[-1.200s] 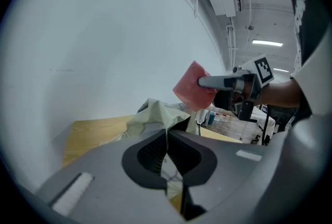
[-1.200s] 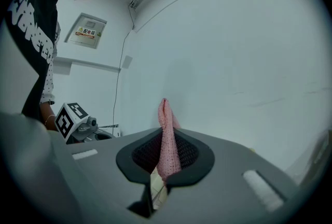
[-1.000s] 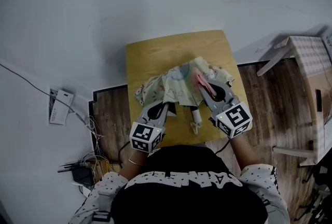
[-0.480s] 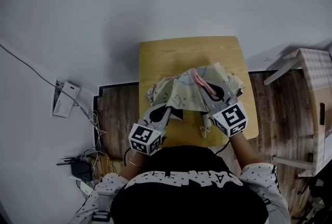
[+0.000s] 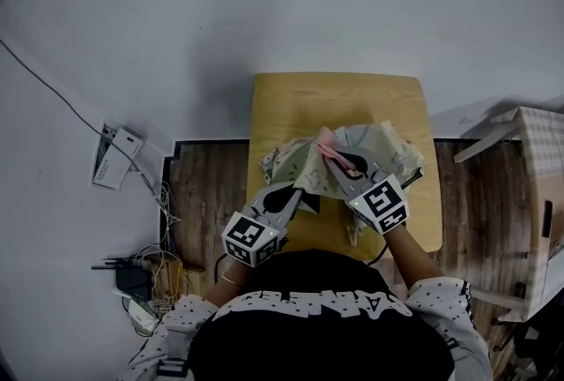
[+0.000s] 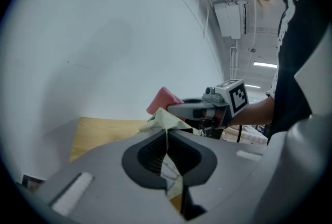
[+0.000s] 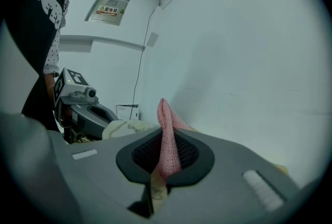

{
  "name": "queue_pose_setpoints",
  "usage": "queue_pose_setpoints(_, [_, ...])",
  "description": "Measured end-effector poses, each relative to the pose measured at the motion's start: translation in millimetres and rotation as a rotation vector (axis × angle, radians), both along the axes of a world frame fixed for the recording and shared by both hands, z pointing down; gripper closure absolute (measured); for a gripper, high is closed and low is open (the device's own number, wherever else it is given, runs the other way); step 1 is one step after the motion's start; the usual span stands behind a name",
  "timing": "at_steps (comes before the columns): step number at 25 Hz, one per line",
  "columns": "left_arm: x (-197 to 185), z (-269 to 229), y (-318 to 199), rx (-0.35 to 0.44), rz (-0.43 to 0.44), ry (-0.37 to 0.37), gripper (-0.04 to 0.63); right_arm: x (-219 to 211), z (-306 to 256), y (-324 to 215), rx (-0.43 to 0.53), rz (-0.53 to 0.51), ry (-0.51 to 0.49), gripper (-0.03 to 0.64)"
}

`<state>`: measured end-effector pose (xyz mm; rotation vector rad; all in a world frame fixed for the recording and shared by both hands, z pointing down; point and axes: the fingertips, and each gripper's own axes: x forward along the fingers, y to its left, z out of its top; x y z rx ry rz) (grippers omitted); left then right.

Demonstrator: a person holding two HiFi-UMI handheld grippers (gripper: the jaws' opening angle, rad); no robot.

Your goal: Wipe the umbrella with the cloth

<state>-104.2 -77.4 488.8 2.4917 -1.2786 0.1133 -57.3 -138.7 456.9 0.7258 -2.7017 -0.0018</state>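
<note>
Two soft things matter here: the umbrella (image 5: 388, 148), whose pale printed canopy lies crumpled across the near half of the wooden worktop (image 5: 335, 101), and the pink cloth (image 7: 164, 114). The canopy looks light, thin and limp. It would likely slide and bunch under a wipe unless pinned, while any ribs and shaft beneath would be stiff and narrow. A fold of fabric near an edge is therefore the sensible place to hold it. The left gripper (image 6: 166, 137) does just that, its jaws closed on a pleat of the canopy. The right gripper (image 7: 166, 137) has its jaws clamped on the cloth, which stands up between them as a thin, woven, pliable fold. A scrap of canopy seems caught beneath it. The worktop is small and smooth, carries only the umbrella, and sits against a white wall. Dark wood floor (image 5: 198, 185) surrounds it, with cables and a white box (image 5: 115, 160) at the left and a light-brown box (image 5: 538, 150) at the right.
</note>
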Motion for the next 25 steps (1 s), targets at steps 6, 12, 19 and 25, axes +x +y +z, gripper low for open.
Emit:
queue_pose_setpoints(6, [-4.1,-1.1,2.1,0.009,0.0,-0.011,0.592,-17.5,13.6,15.3,-0.04,-0.082,0.041,0.581])
queue_pose_setpoints(12, [-7.4,-0.3,2.5,-0.005,-0.014,0.007,0.594,-23.9,16.4,25.5,-0.052,-0.113,0.021,0.581])
queue_pose_setpoints(19, [-5.5,0.5,4.2,-0.004,-0.011,0.001,0.592,-29.2,22.5,46.8,-0.072,-0.176,0.047,0.581])
queue_pose_setpoints(25, [-4.9,-0.7,5.0,-0.01,-0.018,0.014,0.592,-30.8,26.4,59.9,-0.092,-0.198,0.056,0.581])
